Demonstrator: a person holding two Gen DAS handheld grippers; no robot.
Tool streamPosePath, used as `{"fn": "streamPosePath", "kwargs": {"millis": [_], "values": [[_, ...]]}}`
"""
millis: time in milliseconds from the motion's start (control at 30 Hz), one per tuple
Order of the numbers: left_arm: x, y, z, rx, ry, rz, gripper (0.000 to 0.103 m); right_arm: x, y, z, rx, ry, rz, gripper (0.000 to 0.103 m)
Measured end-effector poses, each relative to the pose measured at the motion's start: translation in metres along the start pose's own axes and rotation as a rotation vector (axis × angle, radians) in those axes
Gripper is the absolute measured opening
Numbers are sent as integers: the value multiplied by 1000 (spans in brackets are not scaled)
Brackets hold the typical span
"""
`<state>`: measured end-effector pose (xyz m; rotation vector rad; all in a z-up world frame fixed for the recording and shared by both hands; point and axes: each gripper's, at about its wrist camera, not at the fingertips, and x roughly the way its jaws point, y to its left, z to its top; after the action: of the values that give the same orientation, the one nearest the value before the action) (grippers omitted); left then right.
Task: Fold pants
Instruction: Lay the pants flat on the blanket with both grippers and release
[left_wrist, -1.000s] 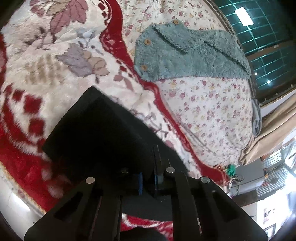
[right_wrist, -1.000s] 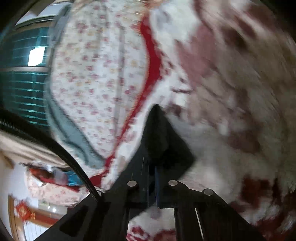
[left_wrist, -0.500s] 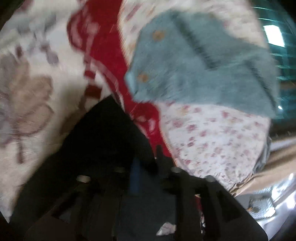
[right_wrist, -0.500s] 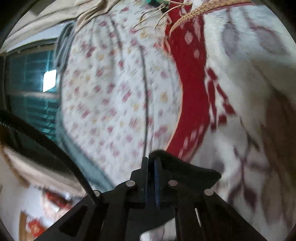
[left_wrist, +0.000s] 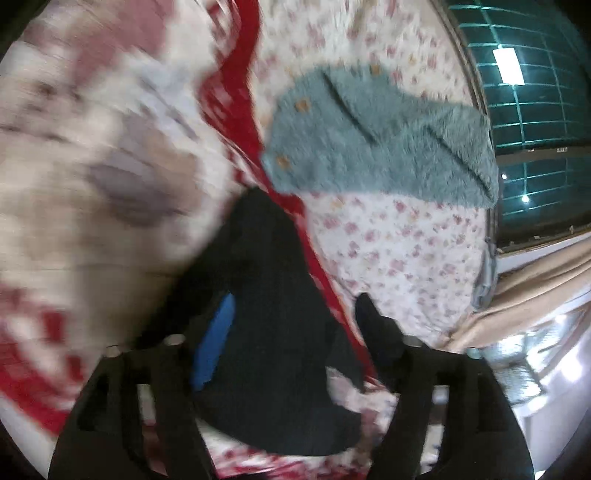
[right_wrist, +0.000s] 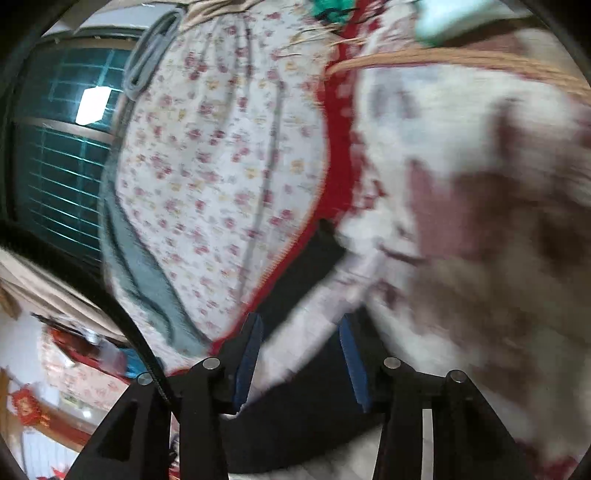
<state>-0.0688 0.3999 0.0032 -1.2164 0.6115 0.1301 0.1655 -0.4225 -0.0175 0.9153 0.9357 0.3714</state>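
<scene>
The black pants lie bunched on the red and cream floral blanket. In the left wrist view my left gripper is open, its fingers wide apart on either side of the black cloth. In the right wrist view my right gripper is open, its blue pads apart, and the black pants lie between and below them. Both views are blurred by motion.
A fuzzy teal garment with brown buttons lies on a small-flowered quilt beyond the pants; the quilt also shows in the right wrist view. A dark window and beige curtain stand behind.
Both grippers were shut on the black pants and have opened, letting the cloth go. Both have also swung across the blanket.
</scene>
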Motion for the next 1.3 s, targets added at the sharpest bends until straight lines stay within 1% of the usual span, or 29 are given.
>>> {"fn": "streamPosePath", "kwargs": {"millis": [67, 133, 167, 233, 333, 367, 400, 433, 467, 500, 533, 567, 600, 700, 800, 867, 900, 933, 967, 1000, 1067, 1133, 1200, 1300], "values": [[-19, 17, -10, 6, -27, 47, 76, -13, -9, -10, -9, 16, -13, 44], [-24, 35, -23, -8, -21, 79, 76, -21, -17, -19, -9, 21, -24, 44], [-21, 39, -29, -10, -15, 91, 76, -26, -21, -25, -7, 26, -25, 44], [-5, 47, -41, -15, 26, 130, 76, -31, -28, -35, 18, 42, -12, 44], [24, 52, -55, -18, 97, 125, 76, -37, -36, -46, 72, 32, 25, 44], [33, 48, -59, 2, 98, 140, 76, -39, -37, -49, 81, 30, 36, 44], [36, 43, -62, 27, 73, 163, 76, -40, -39, -51, 107, 29, 58, 44], [39, 36, -63, 51, 47, 169, 76, -40, -44, -54, 150, 30, 91, 44], [42, 30, -66, 76, 29, 154, 76, -39, -47, -56, 181, 34, 111, 44], [45, 25, -68, 83, 19, 155, 59, -38, -50, -57, 200, 38, 122, 44], [47, 22, -70, 92, 10, 171, 35, -36, -52, -59, 215, 42, 121, 44], [49, 19, -72, 105, 8, 198, 27, -33, -53, -61, 221, 38, 106, 44], [51, 16, -73, 112, 3, 208, 17, -31, -53, -62, 215, 38, 99, 44], [45, 10, -82, 132, -45, 225, 15, -19, -55, -65, 189, 34, 42, 44], [29, 10, -85, 110, -94, 190, 14, -5, -50, -64, 149, 18, 33, 44], [19, 11, -86, 90, -137, 188, 14, 5, -40, -64, 72, 33, 47, 43], [17, 13, -85, 83, -153, 202, 14, 8, -36, -64, 22, 42, 29, 32], [16, 18, -83, 67, -167, 222, 13, 12, -32, -65, -28, 45, -19, 27], [19, 25, -81, 48, -158, 230, 13, 15, -33, -66, -38, 55, -58, 18], [25, 36, -80, 10, -132, 237, 13, 17, -36, -67, -35, 61, -87, 9], [33, 50, -81, -33, -93, 232, 15, 15, -40, -70, -33, 45, -81, 9], [33, 53, -84, -31, -107, 212, 19, 13, -41, -73, -29, 30, -86, 9], [31, 49, -84, -16, -105, 223, 21, 11, -41, -76, -35, 15, -95, 9], [28, 45, -84, -24, -100, 237, 27, 10, -36, -80, -62, -5, -121, 9]]}}
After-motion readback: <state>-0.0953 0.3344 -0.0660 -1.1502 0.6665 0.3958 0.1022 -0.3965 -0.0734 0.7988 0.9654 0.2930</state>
